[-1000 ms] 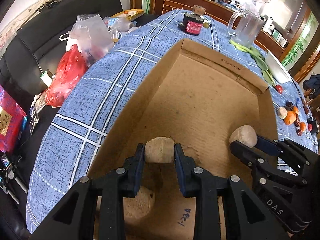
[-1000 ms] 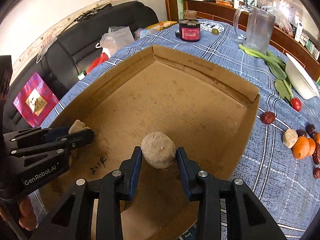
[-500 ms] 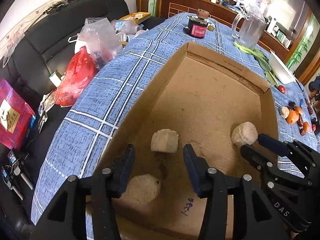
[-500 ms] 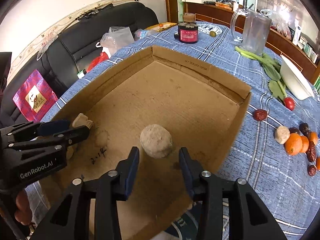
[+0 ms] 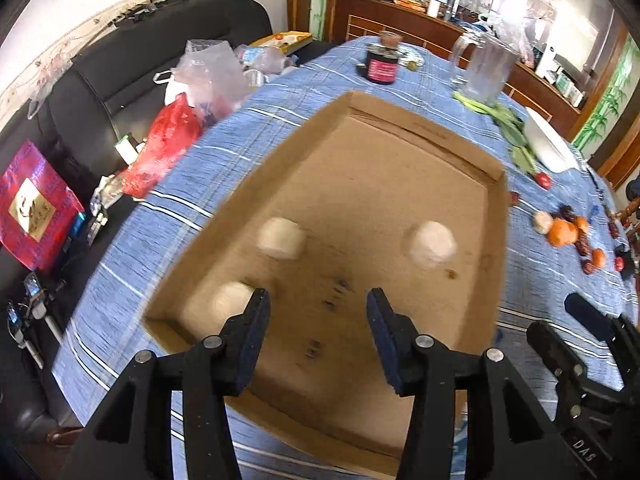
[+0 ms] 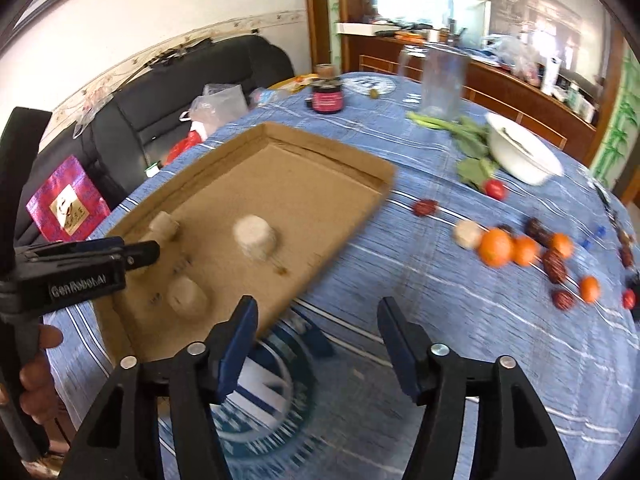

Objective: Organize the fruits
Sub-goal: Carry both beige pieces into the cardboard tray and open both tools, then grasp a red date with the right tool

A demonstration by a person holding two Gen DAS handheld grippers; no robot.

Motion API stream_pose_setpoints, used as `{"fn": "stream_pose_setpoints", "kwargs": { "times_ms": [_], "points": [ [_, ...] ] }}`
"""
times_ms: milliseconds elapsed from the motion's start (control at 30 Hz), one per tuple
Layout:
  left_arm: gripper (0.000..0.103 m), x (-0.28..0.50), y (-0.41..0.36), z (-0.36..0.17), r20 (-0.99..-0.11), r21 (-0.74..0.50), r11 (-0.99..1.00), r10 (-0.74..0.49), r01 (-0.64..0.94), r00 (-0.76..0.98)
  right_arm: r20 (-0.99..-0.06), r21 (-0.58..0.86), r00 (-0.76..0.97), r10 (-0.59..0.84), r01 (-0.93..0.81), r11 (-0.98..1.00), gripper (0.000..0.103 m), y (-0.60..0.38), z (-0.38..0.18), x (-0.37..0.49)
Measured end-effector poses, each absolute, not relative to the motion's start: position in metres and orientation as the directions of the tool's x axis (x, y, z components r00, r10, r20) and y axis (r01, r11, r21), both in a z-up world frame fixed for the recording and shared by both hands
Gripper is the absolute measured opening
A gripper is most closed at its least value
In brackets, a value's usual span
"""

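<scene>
Both hand-held grippers hang empty with jaws spread wide. The left hand-held gripper (image 5: 316,340) hovers over the box (image 5: 400,160), three pale fruits (image 5: 432,244) lying ahead of it. Ahead and right of the right hand-held gripper (image 6: 316,344), oranges (image 6: 496,247) and dates (image 6: 554,266) lie scattered on the worktop (image 6: 440,320).

Motion blur softened both views. In the left wrist view, the three pale lumps (image 5: 432,243) in the cardboard tray (image 5: 496,248) showed no surface detail, and the nearest lump (image 5: 230,302) was partly hidden behind a finger of the left gripper (image 5: 318,338). The marks on the tray floor were unreadable. The right gripper (image 5: 592,320) was cut off by the frame edge. In the right wrist view, the oranges (image 6: 496,246) and dark fruits (image 6: 554,266) were smeared.
</scene>
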State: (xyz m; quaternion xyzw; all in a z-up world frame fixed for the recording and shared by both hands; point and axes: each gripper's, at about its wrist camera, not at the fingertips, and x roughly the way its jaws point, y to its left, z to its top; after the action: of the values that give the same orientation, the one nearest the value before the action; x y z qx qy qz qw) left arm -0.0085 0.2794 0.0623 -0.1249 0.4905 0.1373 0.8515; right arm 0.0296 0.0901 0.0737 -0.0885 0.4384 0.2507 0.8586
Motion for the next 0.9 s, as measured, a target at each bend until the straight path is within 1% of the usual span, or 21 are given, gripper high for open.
{"fn": "stream_pose_setpoints", "kwargs": {
  "times_ms": [100,200,267,333,400,567,633,700,900],
  "points": [
    [0.049,-0.007,0.254,0.066,-0.870,-0.093,0.941,0.082,-0.325,0.486,-0.797,0.069,0.507,0.329,-0.464,0.883,0.070,0.053,0.072,0.023],
    [0.049,-0.002,0.216,0.070,-0.863,-0.060,0.962,0.084,-0.267,0.498,-0.802,0.073,0.516,0.300,-0.414,0.907,0.070,0.016,0.068,0.022],
    [0.050,0.002,0.191,0.071,-0.863,-0.059,0.972,0.064,-0.226,0.501,-0.806,0.074,0.522,0.280,-0.380,0.922,0.070,-0.008,0.066,0.022],
    [0.053,0.006,0.171,0.071,-0.864,-0.055,0.979,0.050,-0.194,0.500,-0.811,0.076,0.527,0.255,-0.338,0.938,0.070,-0.037,0.063,0.025],
    [0.057,0.010,0.146,0.069,-0.868,-0.048,0.986,0.038,-0.159,0.495,-0.812,0.071,0.535,0.235,-0.309,0.949,0.069,-0.058,0.062,0.027],
    [0.061,0.024,0.103,0.064,-0.875,-0.024,0.994,0.032,-0.110,0.483,-0.808,0.082,0.555,0.201,-0.231,0.969,0.069,-0.117,0.059,0.049],
    [0.063,0.033,0.091,0.062,-0.878,-0.024,0.995,0.026,-0.098,0.478,-0.805,0.095,0.557,0.203,-0.216,0.972,0.069,-0.131,0.059,0.064],
    [0.065,0.041,0.083,0.060,-0.876,-0.003,0.995,0.045,-0.100,0.480,-0.802,0.088,0.562,0.201,-0.222,0.971,0.069,-0.134,0.059,0.079],
    [0.066,0.066,0.077,0.052,-0.882,0.047,0.994,0.090,-0.104,0.463,-0.806,0.087,0.546,0.227,-0.270,0.959,0.069,-0.123,0.040,0.123]
  ]
}}
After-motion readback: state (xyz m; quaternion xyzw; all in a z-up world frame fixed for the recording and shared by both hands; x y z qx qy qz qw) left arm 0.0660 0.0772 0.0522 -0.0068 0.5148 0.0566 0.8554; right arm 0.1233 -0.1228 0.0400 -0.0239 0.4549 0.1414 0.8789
